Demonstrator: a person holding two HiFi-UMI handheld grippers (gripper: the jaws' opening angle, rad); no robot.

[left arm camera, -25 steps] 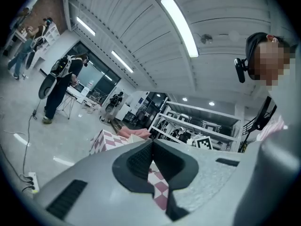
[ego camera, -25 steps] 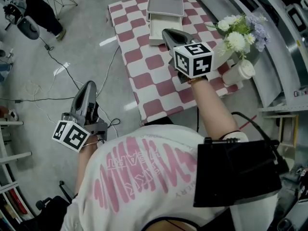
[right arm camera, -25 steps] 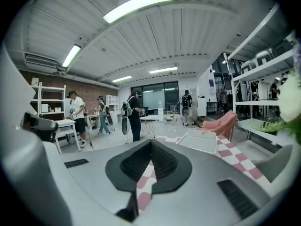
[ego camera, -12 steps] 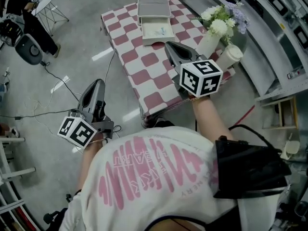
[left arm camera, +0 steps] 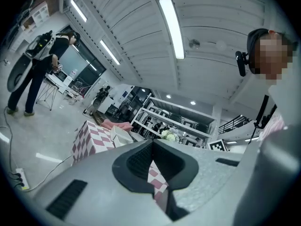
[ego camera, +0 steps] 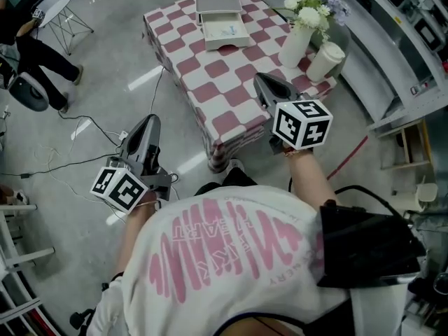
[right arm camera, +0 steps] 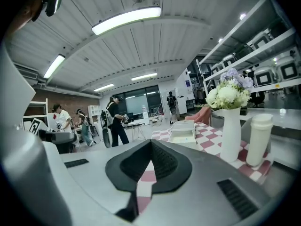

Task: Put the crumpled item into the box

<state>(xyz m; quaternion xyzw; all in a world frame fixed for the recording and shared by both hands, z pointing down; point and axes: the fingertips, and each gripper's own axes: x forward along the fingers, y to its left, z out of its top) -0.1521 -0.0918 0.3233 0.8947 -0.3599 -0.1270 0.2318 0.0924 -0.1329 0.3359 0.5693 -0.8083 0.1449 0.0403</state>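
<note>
Now that the person has backed away from the desk (ego camera: pixel 224 82), left gripper (ego camera: pixel 149 122) and right gripper (ego camera: pixel 262 80) hang empty, fingers pressed together; the crumpled item (ego camera: pixel 227 30) lies in the box (ego camera: pixel 228 45), so the task looks done.

tablecloth (ego camera: pixel 231 93): cloth, matt, pink/white checks, hangs soft at edges.
box (ego camera: pixel 227 43): off-white, smooth, matt; plastic or card, can't tell.
vase (ego camera: pixel 294 46): white, smooth, slight gloss, ceramic-looking.
cup (ego camera: pixel 325 61): white, matt, paper-like, w/ lid.
left gripper (ego camera: pixel 151 120) & right gripper (ego camera: pixel 260 80): grey shells, hard plastic, matt, fine-grained.
pads (left arm camera: pixel 138 161): black, ribbed, rubbery-looking.
marker cube (ego camera: pixel 302 123): matt, b/w print.
floor (ego camera: pixel 105 68): grey, smooth, light sheen.
shirt (ego camera: pixel 224 257): white cloth, pink print.
ceiling (right arm camera: pixel 141 46): pale ribbed panels, metal-looking.
</note>
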